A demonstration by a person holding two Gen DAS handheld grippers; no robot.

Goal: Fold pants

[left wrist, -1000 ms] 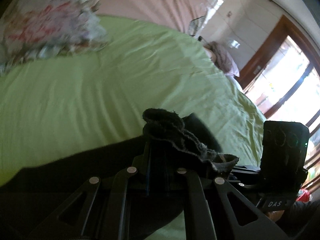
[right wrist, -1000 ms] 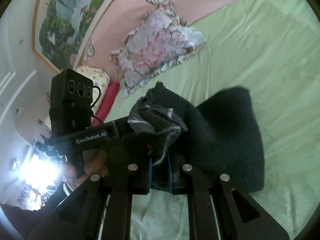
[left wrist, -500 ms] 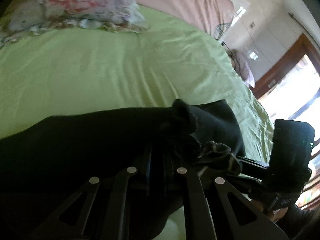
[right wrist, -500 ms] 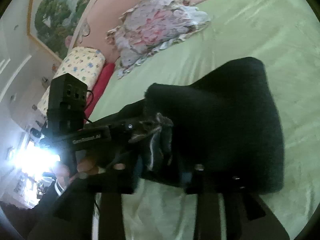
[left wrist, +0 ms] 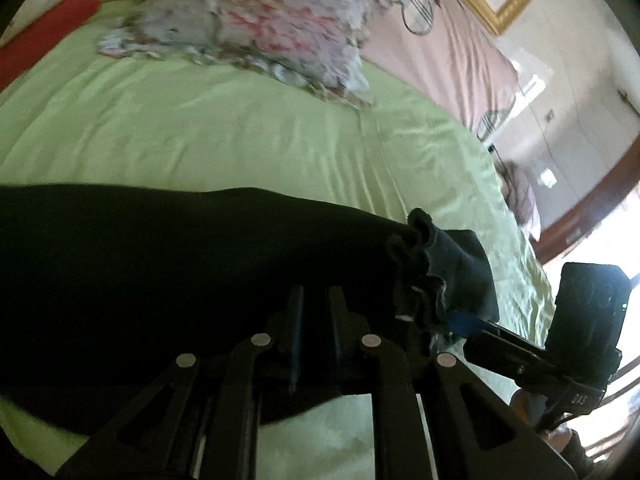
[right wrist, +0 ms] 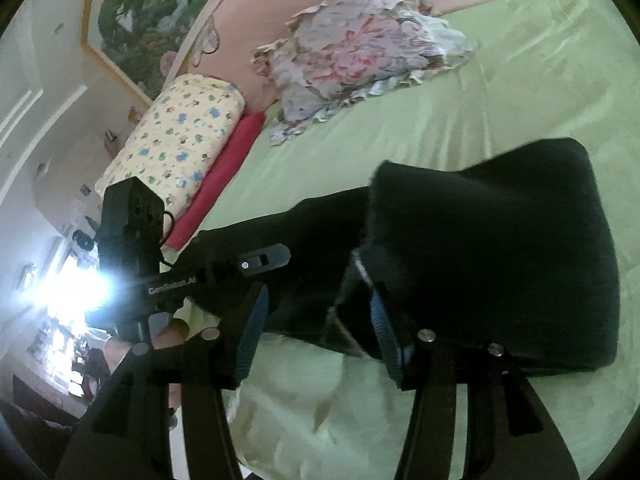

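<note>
Right now, pants: dark pants [right wrist: 500, 248] lie folded over on the green bed sheet [left wrist: 240, 136], one thick fold bulging toward the right gripper.
Right gripper: the right gripper [right wrist: 316, 320] has just been opening; its blue-padded jaws stand apart, with a corner of the pants between them but not pinched.
Left gripper: the left gripper [left wrist: 316, 320] has just been opening a little; its jaws stand a narrow gap apart over the dark cloth, and whether they pinch it I cannot tell.
Bedhead: a floral pillow [right wrist: 360, 48] rests near the pink headboard [left wrist: 448, 52].
Beside it: a yellow patterned bolster [right wrist: 180, 136] on a red cushion [right wrist: 224, 180].
</note>
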